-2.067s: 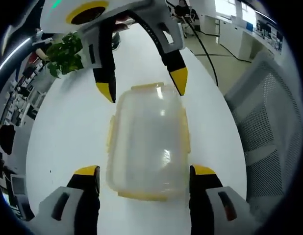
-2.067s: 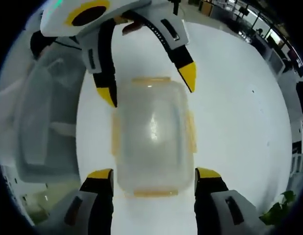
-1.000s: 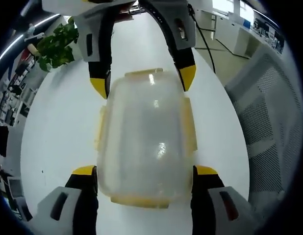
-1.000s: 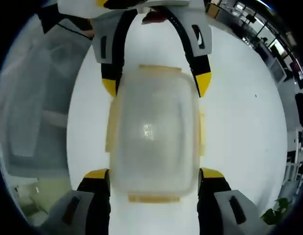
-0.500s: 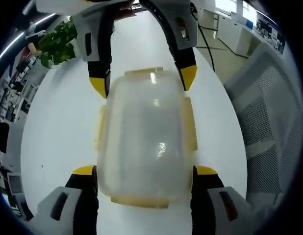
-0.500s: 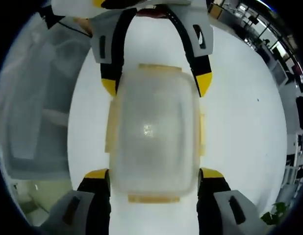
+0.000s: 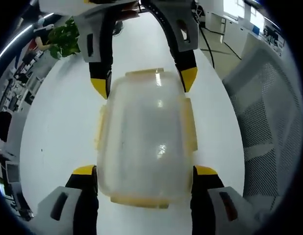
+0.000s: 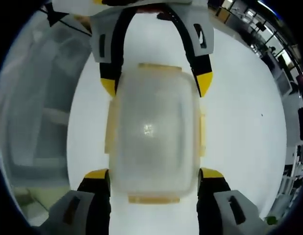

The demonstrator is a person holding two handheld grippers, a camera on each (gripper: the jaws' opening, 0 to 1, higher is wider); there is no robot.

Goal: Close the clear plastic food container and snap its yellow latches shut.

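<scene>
The clear plastic food container (image 7: 144, 137) lies on the white table (image 7: 53, 132) with its lid on. Yellow latches (image 7: 189, 125) run along its sides and ends, and the side ones stick out a little. My left gripper (image 7: 145, 171) is open, its yellow-tipped jaws straddling the container's near end at both corners. My right gripper (image 7: 143, 83) comes in from the opposite side, open, with its tips beside the far corners. In the right gripper view the container (image 8: 154, 129) sits the same way between the right gripper (image 8: 153, 174) and the left gripper (image 8: 156, 84).
A green plant (image 7: 63, 41) stands at the far left of the table. A white mesh chair (image 7: 269, 122) is beside the table edge, with a black cable (image 7: 210, 46) on the floor. A large clear plastic bin (image 8: 38, 112) sits next to the table.
Since two seconds ago both grippers have moved in over the container's ends until their jaws flank its corners. Over the last second nothing has moved apart from slight camera drift.
</scene>
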